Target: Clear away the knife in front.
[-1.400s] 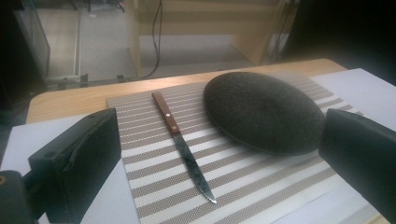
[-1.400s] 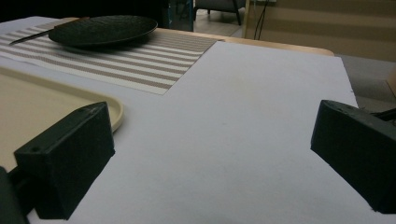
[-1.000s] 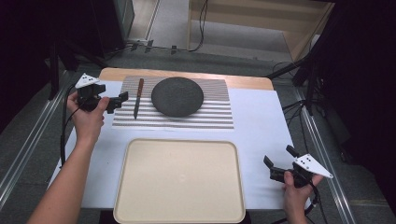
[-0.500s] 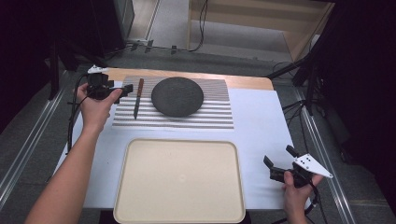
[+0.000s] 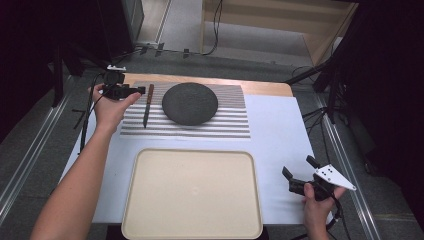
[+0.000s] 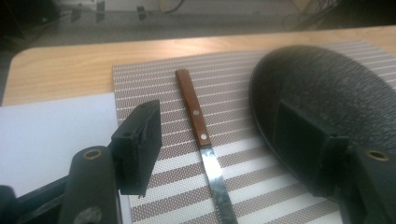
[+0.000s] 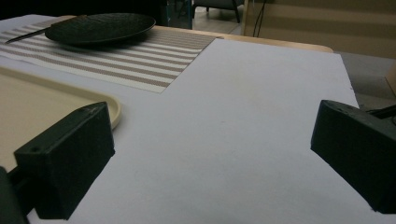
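The wooden-handled knife (image 6: 201,140) lies lengthwise between the left gripper (image 6: 224,140)'s jaws, which have just been closing but stand clear of it, holding nothing, on the striped placemat (image 6: 154,186) beside the black plate (image 6: 327,93).

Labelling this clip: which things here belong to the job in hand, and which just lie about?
In the job:
knife, between the jaws, pads not touching
left gripper, jaws just been closing

Lying about:
black plate
striped placemat
beige tray
right gripper, open, apart
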A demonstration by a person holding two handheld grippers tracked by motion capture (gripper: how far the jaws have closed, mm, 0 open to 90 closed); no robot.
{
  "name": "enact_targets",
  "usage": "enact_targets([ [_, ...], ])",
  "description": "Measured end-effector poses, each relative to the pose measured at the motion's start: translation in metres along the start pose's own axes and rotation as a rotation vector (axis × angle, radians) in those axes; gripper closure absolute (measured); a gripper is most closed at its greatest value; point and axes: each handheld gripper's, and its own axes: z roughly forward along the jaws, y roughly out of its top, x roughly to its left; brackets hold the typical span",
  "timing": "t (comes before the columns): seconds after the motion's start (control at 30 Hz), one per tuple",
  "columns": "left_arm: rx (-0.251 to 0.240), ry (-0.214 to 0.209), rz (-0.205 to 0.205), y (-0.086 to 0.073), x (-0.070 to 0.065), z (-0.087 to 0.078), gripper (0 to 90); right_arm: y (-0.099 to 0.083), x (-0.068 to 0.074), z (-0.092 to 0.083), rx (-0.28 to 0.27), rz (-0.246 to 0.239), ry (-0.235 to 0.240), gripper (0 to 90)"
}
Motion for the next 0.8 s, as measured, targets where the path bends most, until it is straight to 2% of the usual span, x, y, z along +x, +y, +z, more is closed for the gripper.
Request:
enact_targets([
  [0.1,0.023,-0.003,0.007,0.002,-0.001,0.008,37.9,0.0,0.0,0.0,0.001,0.002,-0.001,0.0],
  [0.3,0.065,0.02,0.009,0.006,-0.001,0.024,42.2,0.0,0.0,0.0,0.002,0.003,-0.006,0.0],
  [0.63,0.206,0.079,0.004,0.009,0.001,0.053,50.2,0.0,0.0,0.0,0.002,0.002,-0.006,0.0],
  [0.8,0.256,0.059,-0.011,0.007,0.004,0.064,54.6,0.0,0.0,0.0,0.002,0.003,-0.007,0.0],
])
